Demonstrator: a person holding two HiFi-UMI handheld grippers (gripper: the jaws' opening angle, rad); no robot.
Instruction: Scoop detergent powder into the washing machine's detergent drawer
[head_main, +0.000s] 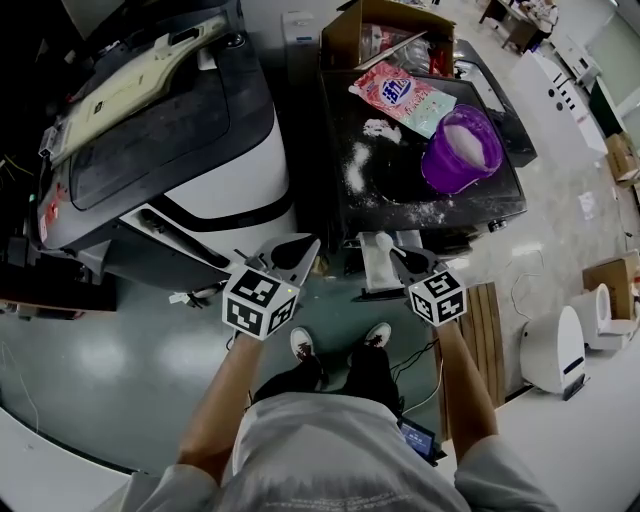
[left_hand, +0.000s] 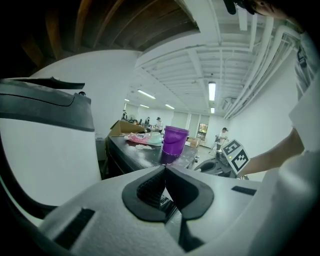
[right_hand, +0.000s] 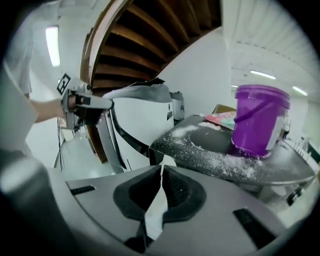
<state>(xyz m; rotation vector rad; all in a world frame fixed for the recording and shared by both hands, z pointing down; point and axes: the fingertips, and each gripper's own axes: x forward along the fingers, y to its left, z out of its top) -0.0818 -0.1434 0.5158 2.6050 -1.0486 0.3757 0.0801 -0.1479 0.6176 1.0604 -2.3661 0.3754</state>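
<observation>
A purple bucket (head_main: 462, 150) (left_hand: 174, 141) (right_hand: 259, 120) of white powder stands on a black machine top (head_main: 400, 190), beside a pink and teal detergent bag (head_main: 405, 97). The machine's pale detergent drawer (head_main: 377, 272) is pulled out at its front. My right gripper (head_main: 397, 256) (right_hand: 161, 167) is shut on the thin handle of a white scoop (head_main: 383, 242) (right_hand: 157, 205), whose bowl hovers over the drawer. My left gripper (head_main: 305, 245) (left_hand: 164, 167) is shut with nothing in it, just left of the drawer.
Spilled powder (head_main: 355, 165) dusts the black top. A white and grey washing machine (head_main: 230, 160) fills the left. A cardboard box (head_main: 385, 35) sits behind the bag. A wooden pallet (head_main: 490, 330) and a white appliance (head_main: 555, 350) lie on the floor at the right.
</observation>
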